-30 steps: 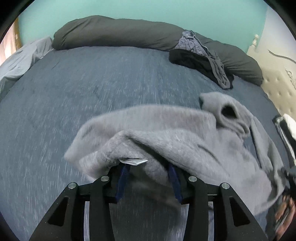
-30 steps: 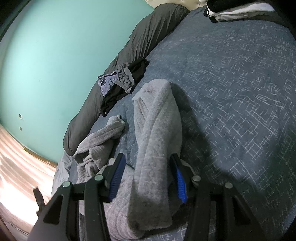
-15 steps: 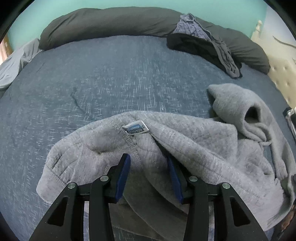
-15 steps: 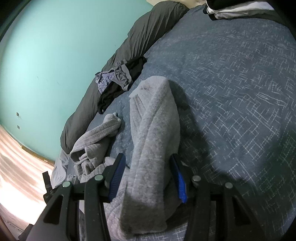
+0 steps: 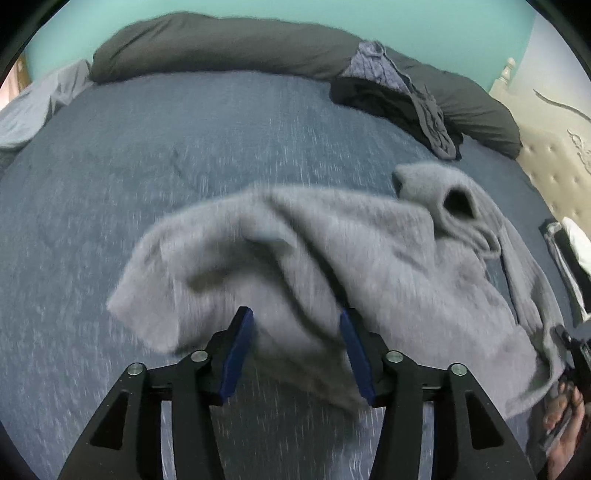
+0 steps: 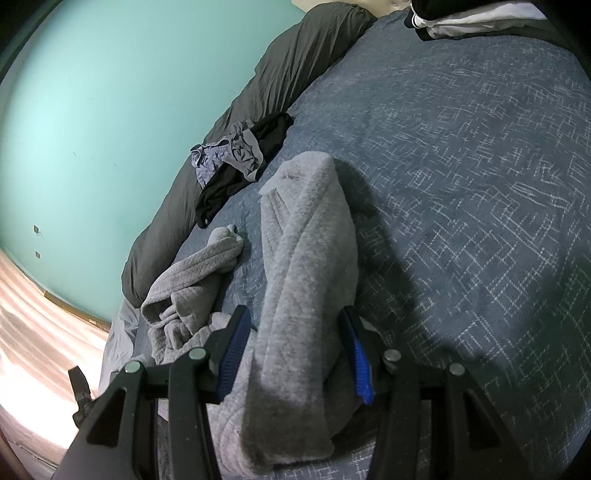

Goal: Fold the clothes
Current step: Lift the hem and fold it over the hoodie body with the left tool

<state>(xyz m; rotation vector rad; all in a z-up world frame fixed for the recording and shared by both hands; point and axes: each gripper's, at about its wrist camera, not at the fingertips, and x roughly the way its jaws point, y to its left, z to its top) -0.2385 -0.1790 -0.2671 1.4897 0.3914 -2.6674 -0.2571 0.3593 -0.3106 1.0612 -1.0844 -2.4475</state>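
Observation:
A grey fleece garment lies crumpled on the blue bedspread, its sleeve opening at the right. My left gripper hovers over its near edge. The jaws are opening, and blurred cloth sits loosely between the blue pads. In the right wrist view a long folded strip of the same garment runs away from me. My right gripper is shut on its near end. The rest of the garment is bunched to the left.
A dark grey bolster runs along the teal wall. A pile of black and bluish clothes leans on it. Folded dark and white clothes lie at the far corner. A padded headboard and a hand are at the right.
The left gripper held the garment's edge bunched in its jaws, lowered it onto the bed, then widened and drew back. The right gripper kept its hold and stayed put.

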